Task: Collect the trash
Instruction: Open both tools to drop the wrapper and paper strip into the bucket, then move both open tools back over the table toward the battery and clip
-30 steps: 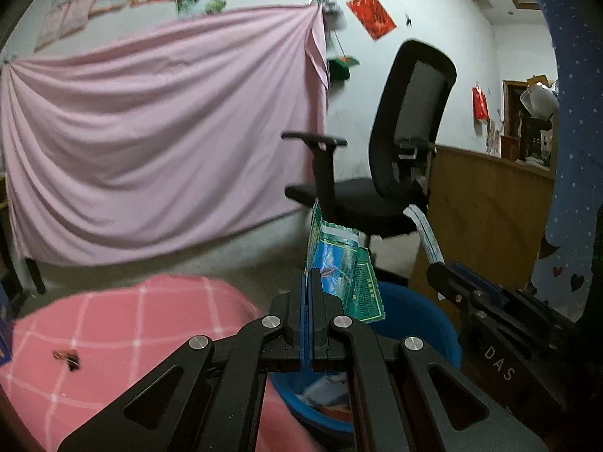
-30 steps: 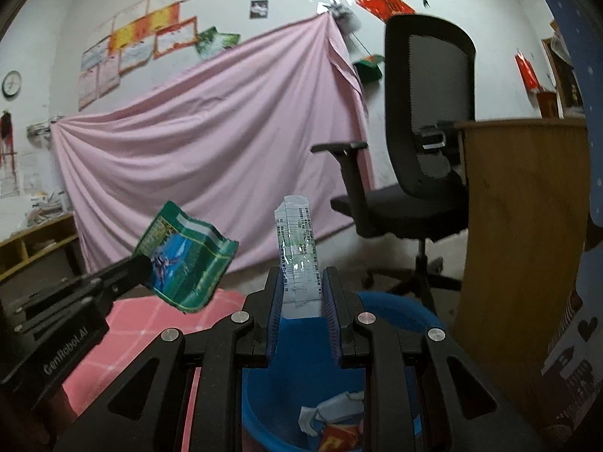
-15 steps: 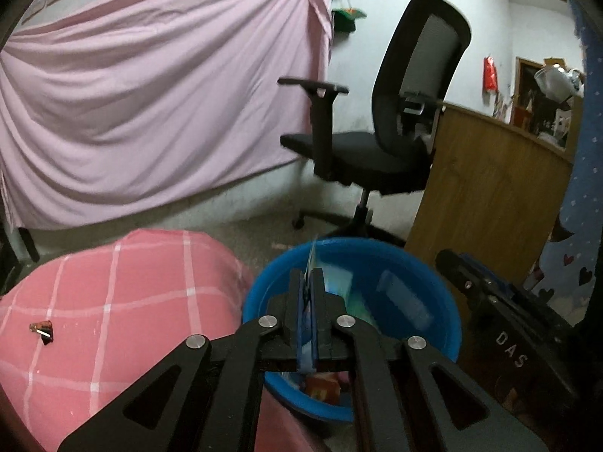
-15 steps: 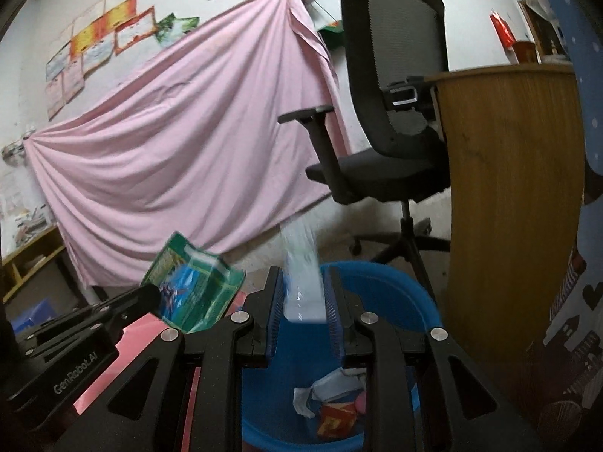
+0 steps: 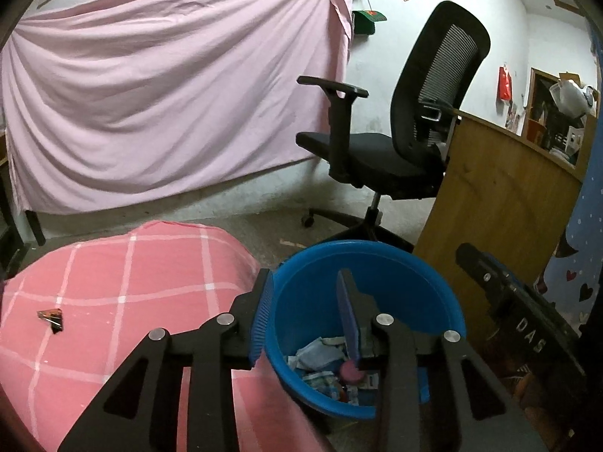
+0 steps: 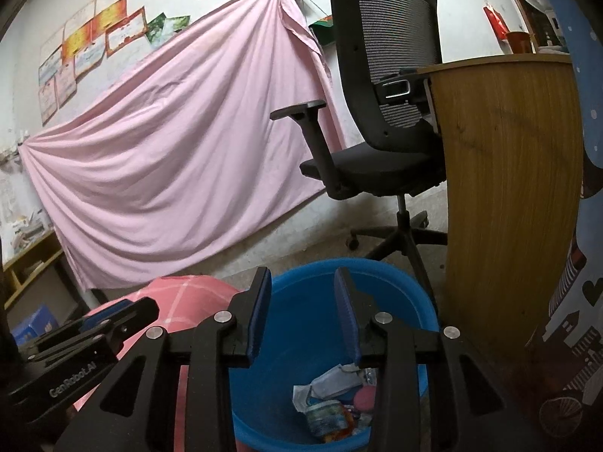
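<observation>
A pink checked cover (image 5: 124,293) fills the lower left of the left wrist view, draped over a rounded surface. A small dark scrap (image 5: 51,318) lies on it near the left edge, well apart from everything else.

Just right of the cover stands a blue bucket (image 5: 301,301) on the floor. At its bottom lies a heap of trash (image 5: 320,358): crumpled wrappers, paper and a round pink piece.

The left tool (image 5: 305,301) hangs over the near left side of the bucket's rim. Its jaws are opening, and nothing is between them; only the bucket's inside shows through the gap. In the right wrist view the left tool (image 6: 124,314) shows from the side at the lower left, over the cover.

The right tool (image 6: 303,301) hangs over the bucket as well, just beside the left one. Its jaws are opening too, with nothing between them. Through the gap the trash (image 6: 331,403) shows on the bucket's floor. In the left wrist view the right tool (image 5: 486,275) enters from the lower right.

Behind the bucket hangs a wide pink sheet (image 5: 169,94) across the wall. Right of it stands a black chair (image 5: 395,132), and right of that a wooden panel (image 5: 497,207), near the bucket.
</observation>
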`<state>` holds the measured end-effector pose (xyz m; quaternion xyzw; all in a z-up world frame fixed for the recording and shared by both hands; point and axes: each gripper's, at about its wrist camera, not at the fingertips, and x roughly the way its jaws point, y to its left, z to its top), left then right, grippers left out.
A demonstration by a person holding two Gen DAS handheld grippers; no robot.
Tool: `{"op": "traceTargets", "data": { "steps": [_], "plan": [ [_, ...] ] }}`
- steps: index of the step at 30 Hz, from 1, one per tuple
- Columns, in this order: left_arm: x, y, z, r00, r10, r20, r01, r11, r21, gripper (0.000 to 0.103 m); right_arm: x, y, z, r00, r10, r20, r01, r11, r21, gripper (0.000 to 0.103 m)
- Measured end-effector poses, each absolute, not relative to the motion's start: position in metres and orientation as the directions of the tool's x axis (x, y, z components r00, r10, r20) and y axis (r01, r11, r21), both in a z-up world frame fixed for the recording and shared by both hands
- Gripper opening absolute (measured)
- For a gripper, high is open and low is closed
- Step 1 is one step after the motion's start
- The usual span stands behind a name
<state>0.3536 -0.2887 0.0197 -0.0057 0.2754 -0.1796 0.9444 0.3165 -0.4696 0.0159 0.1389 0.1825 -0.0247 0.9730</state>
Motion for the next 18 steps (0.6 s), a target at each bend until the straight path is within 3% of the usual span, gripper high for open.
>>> {"op": "traceTargets", "data": {
  "steps": [7,11,13,15,16,18],
  "plan": [
    [0.344,-0.254,0.040,0.826,-0.310,-0.471,0.281,0.950,-0.133,0.052,0.316,-0.460,0.032,0.947,0.012,-0.321,0.081,0.958,0.274,0.039],
    [0.339,-0.230,0.052,0.850,-0.288,-0.441,0.247,0.957,-0.151,0.064,0.314,-0.448,0.043,0.957,0.016,-0.290,0.064,0.963,0.263,0.052],
    [0.338,-0.218,0.058,0.864,-0.274,-0.422,0.227,0.961,-0.158,0.083,0.315,-0.439,0.049,0.961,0.017,-0.277,0.055,0.966,0.253,0.057],
    [0.333,-0.203,0.062,0.886,-0.258,-0.386,0.207,0.964,-0.168,0.093,0.315,-0.432,0.052,0.966,0.020,-0.259,0.048,0.966,0.253,0.073],
    [0.330,-0.195,0.064,0.896,-0.251,-0.367,0.199,0.964,-0.174,0.098,0.315,-0.427,0.055,0.970,0.023,-0.242,0.041,0.966,0.257,0.076],
    [0.326,-0.181,0.066,0.912,-0.230,-0.340,0.175,0.967,-0.184,0.100,0.317,-0.418,0.058,0.974,0.036,-0.224,0.025,0.965,0.261,0.081]
  ]
}}
